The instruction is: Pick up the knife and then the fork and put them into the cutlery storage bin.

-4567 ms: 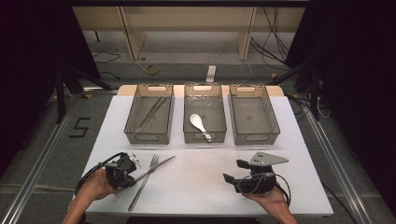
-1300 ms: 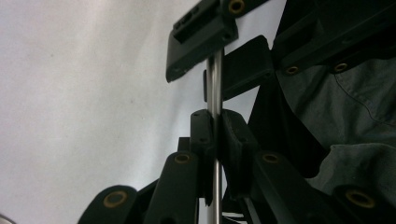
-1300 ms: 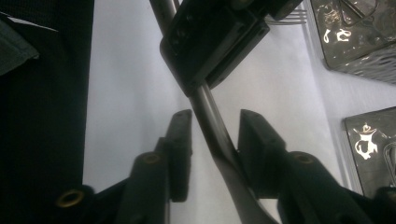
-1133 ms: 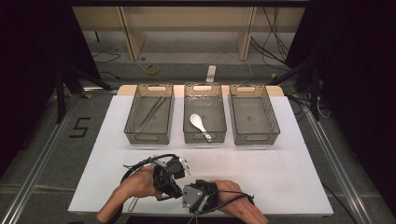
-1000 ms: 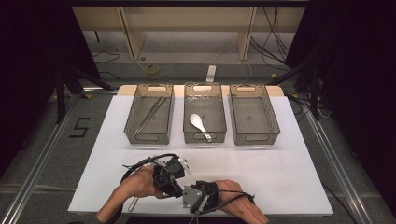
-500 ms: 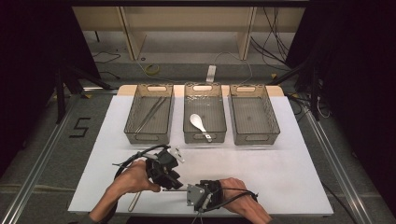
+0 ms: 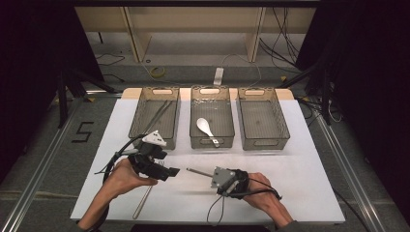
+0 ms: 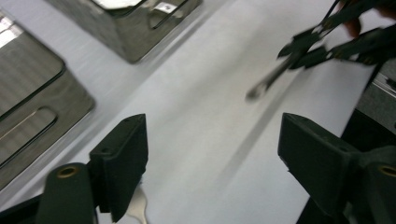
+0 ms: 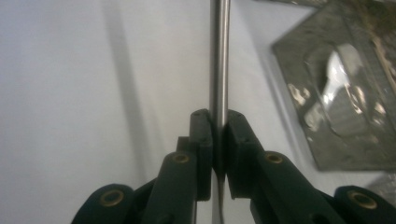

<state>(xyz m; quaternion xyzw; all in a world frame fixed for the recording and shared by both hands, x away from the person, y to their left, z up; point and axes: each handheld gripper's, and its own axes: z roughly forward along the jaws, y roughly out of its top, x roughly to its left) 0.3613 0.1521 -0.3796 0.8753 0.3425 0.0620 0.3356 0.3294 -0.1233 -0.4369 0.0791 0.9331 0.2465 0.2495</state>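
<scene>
Both differ: right gripper point(image 9: 219, 140) fingers clamp metal rod point(image 9: 219, 56); left gripper point(image 8: 212, 163) fingers just opened wide, empty.

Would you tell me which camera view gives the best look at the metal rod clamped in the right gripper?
The right gripper view: the rod runs sharp and close between the right gripper's shut pads. The high view shows it small, sticking out toward the left gripper. The left gripper view shows it blurred, farther off.

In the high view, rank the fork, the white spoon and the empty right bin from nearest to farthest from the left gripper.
From the left gripper:
1. Fork, on the table just below it.
2. White spoon, in the middle bin.
3. Right bin, far right of the row.
</scene>
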